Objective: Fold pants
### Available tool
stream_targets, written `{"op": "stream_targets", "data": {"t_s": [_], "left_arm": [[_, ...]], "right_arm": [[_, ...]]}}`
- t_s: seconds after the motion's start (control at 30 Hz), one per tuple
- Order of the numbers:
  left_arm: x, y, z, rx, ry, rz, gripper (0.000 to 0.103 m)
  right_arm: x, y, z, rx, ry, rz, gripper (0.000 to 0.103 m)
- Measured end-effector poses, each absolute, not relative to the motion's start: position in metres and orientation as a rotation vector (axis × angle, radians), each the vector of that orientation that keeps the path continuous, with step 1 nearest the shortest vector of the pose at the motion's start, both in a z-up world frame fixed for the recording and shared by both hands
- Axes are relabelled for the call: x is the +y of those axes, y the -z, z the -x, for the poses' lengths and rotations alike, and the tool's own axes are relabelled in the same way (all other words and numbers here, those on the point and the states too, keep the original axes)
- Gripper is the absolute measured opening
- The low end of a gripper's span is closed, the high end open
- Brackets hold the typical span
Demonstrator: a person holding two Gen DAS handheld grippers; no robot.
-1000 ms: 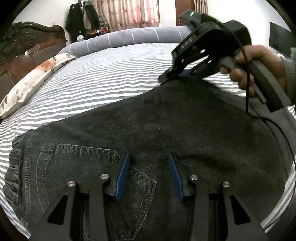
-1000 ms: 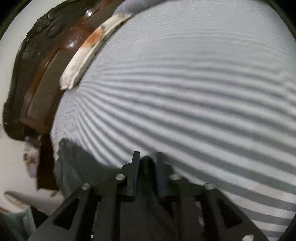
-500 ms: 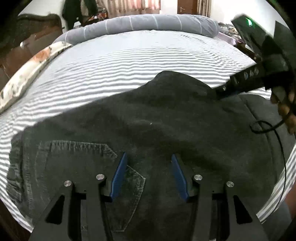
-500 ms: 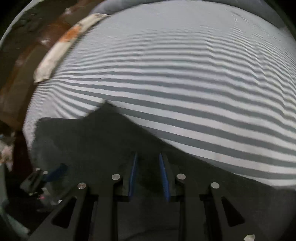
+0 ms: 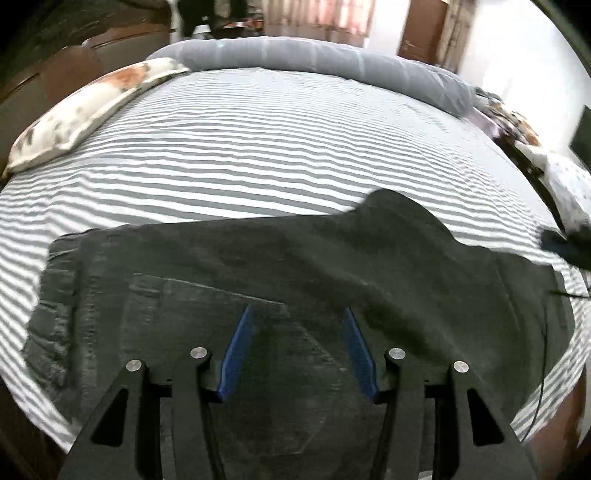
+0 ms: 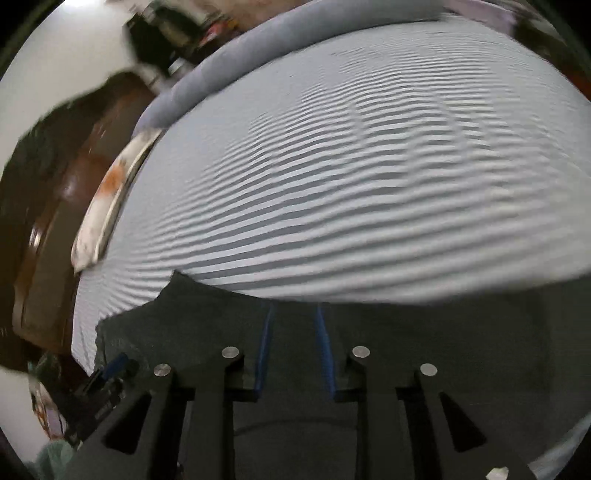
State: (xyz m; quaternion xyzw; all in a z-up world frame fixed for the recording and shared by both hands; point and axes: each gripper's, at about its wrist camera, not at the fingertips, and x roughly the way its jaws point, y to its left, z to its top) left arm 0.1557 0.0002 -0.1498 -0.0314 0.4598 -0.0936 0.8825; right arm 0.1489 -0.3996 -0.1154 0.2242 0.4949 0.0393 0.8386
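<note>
The dark pants (image 5: 295,266) lie on the striped bed (image 5: 258,147); the left gripper (image 5: 297,332) hangs open above them (nothing inside); the right gripper (image 6: 293,332) is opening, empty too.

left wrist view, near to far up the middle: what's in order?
Left tool, open → dark grey denim pants → grey-and-white striped bedsheet → long grey bolster pillow → pinkish curtains.
</note>
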Motion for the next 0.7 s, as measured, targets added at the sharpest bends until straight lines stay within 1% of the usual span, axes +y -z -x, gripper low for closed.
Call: {"op": "stream_targets", "data": {"t_s": [0.2,0.4,0.6,0.7], "left_arm": [[0.006,0.143,-0.139,0.968,0.162,0.041,0.053],[-0.029,0.140,-0.119,0.966,0.210,-0.032,0.053],[-0.079,0.138,-0.107,0.955,0.286,-0.084,0.053],[-0.102,0.140,-0.106,0.969,0.318,-0.093,0.053]], "right_arm": [[-0.498,0.104,-0.049,0.988,0.091,-0.627,0.030],[-0.554,0.125,0.035,0.929,0.191,-0.815,0.030],[-0.566,0.166,0.071,0.903,0.206,-0.951,0.032],[-0.569,0.183,0.072,0.894,0.200,-1.004,0.032]]}}
